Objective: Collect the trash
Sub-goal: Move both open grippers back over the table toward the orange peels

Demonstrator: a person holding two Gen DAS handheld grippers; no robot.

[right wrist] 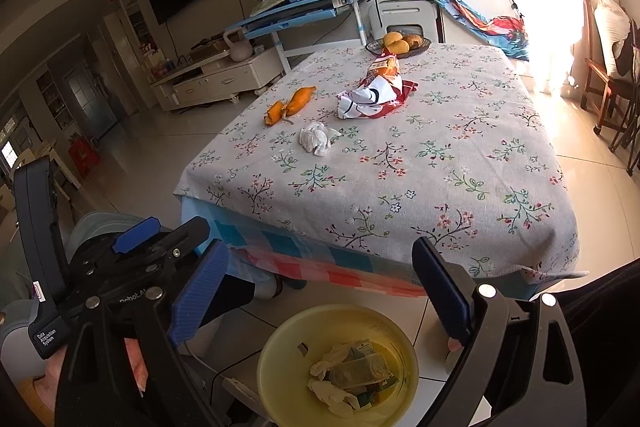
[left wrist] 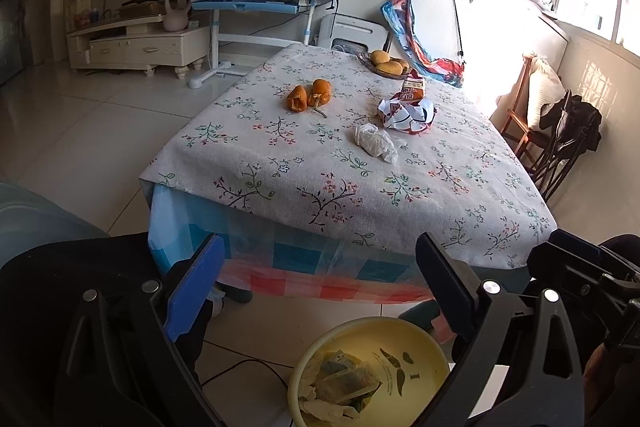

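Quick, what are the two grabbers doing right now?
Left gripper: open, holding nothing.
Right gripper: open, holding nothing.

- The peels [left wrist: 309, 95] are lying on the bench [left wrist: 460, 227], left of the wrappers [left wrist: 408, 109].
- The wad [left wrist: 374, 142] is sitting just in front of the wrappers.
- The fruit dish [left wrist: 386, 63] is standing behind them, at the far edge.
- The bin [right wrist: 338, 363] is standing on the floor [left wrist: 100, 131] before the bench, trash lying in it.
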